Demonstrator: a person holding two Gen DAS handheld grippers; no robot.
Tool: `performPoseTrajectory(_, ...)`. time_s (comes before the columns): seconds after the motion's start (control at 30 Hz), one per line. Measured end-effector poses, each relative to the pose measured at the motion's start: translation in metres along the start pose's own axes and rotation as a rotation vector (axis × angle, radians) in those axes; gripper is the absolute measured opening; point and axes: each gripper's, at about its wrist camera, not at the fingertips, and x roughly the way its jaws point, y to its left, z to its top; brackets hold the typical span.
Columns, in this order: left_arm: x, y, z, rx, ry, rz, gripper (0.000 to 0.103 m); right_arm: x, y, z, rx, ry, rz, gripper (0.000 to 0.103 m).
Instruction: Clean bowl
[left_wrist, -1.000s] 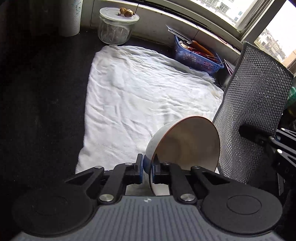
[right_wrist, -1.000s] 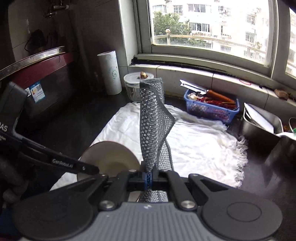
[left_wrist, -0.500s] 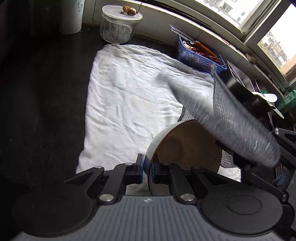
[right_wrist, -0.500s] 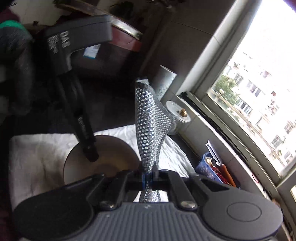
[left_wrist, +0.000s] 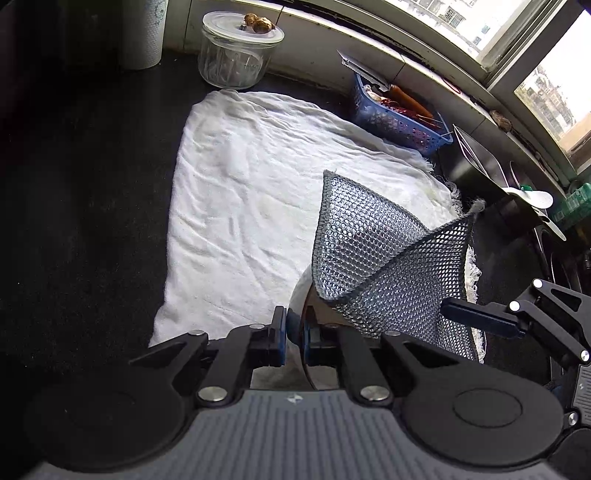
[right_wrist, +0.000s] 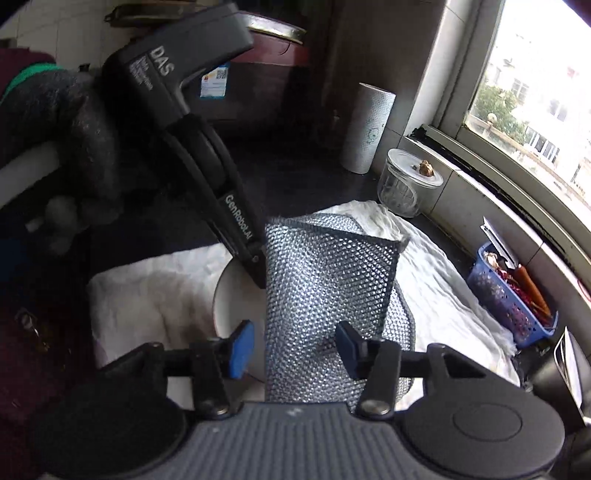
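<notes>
My left gripper (left_wrist: 293, 332) is shut on the rim of a white bowl with a brown inside (left_wrist: 298, 295), holding it tilted over the white towel (left_wrist: 240, 192). A silver mesh scrubbing cloth (left_wrist: 369, 254) stands crumpled in and over the bowl and hides most of it. In the right wrist view the cloth (right_wrist: 325, 288) sits between the blue pads of my right gripper (right_wrist: 294, 347). Those jaws are opening and neither pad presses on the cloth. The bowl's rim (right_wrist: 221, 291) shows at the left, with the left gripper (right_wrist: 256, 271) clamped on it.
A lidded glass jar (left_wrist: 238, 51) and a paper roll (right_wrist: 365, 127) stand at the back. A blue basket (left_wrist: 399, 118) with utensils and a metal tray (left_wrist: 476, 155) line the window sill. The dark counter (left_wrist: 85, 184) lies left of the towel.
The right gripper rolled and sank toward the bowl, then its jaws came apart off the mesh cloth. The cloth now rests over the bowl. The left gripper kept its grip and place.
</notes>
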Motion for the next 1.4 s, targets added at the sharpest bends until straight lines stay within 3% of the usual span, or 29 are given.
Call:
performPoseTrajectory(0.23, 0.000, 0.001, 0.000, 0.008, 0.003, -0.006, 0.007, 0.003, -0.018, 0.001, 0.136, 0.000, -0.088, 0.055)
performPoseTrajectory(0.5, 0.002, -0.001, 0.001, 0.085, 0.007, -0.009, 0.008, 0.029, -0.043, -0.001, 0.309, 0.051, -0.022, 0.058)
performPoseTrajectory(0.7, 0.002, -0.014, -0.005, 0.239, -0.020, 0.029, 0.009, 0.048, -0.057, -0.003, 0.417, 0.106, 0.017, 0.041)
performPoseTrajectory(0.8, 0.001, -0.023, -0.009, 0.341, -0.041, 0.051, 0.011, 0.057, -0.063, -0.008, 0.485, 0.147, 0.041, 0.026)
performPoseTrajectory(0.97, 0.001, -0.034, -0.015, 0.440, -0.078, 0.118, 0.011, 0.064, -0.067, -0.010, 0.564, 0.175, 0.048, 0.019)
performPoseTrajectory(1.13, 0.001, 0.001, -0.011, 0.055, -0.043, -0.003, 0.010, 0.055, -0.066, -0.005, 0.566, 0.158, 0.008, 0.010)
performPoseTrajectory(1.33, -0.001, 0.022, -0.024, -0.251, -0.042, -0.041, 0.010, 0.050, -0.066, -0.005, 0.666, 0.131, -0.027, 0.009)
performPoseTrajectory(1.4, -0.001, 0.025, -0.029, -0.287, -0.040, -0.049, 0.010, 0.049, -0.066, -0.010, 0.719, 0.125, -0.026, 0.010)
